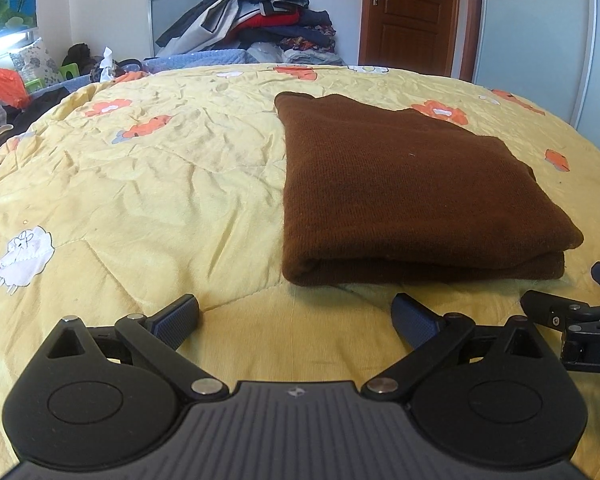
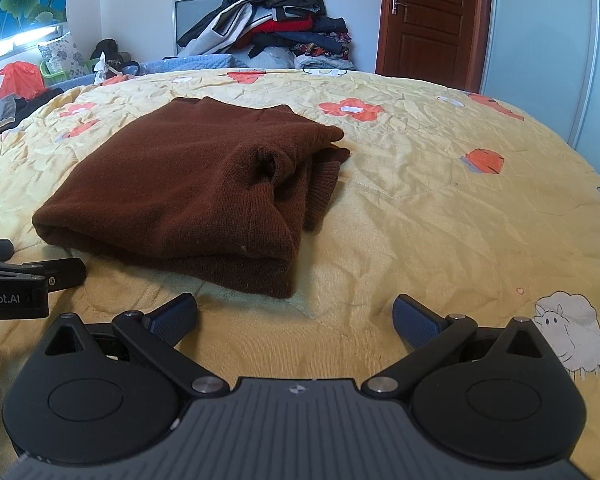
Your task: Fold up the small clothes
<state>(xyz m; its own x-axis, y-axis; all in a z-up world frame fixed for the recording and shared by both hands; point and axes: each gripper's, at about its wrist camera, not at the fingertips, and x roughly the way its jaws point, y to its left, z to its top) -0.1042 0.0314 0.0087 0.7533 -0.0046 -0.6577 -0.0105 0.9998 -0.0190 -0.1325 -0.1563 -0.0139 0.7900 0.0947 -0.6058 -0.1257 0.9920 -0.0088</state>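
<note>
Two blue, ribbed finger pads (image 1: 178, 316) on the left gripper (image 1: 296, 314), spread wide, grasping nothing. Same on the right gripper (image 2: 296, 314): two textured pads (image 2: 416, 320), splayed apart, empty. Both low over the quilt, just short of the garment. One brown knit sweater (image 1: 412, 188), folded into a thick, soft rectangle, ribbed cuff showing at its right edge in the right wrist view, lying flat on one yellow quilted bedspread (image 2: 440, 220) with orange flowers and white sheep. One heap of mixed clothes (image 1: 260, 16) beyond, one wooden door (image 2: 432, 16).
</note>
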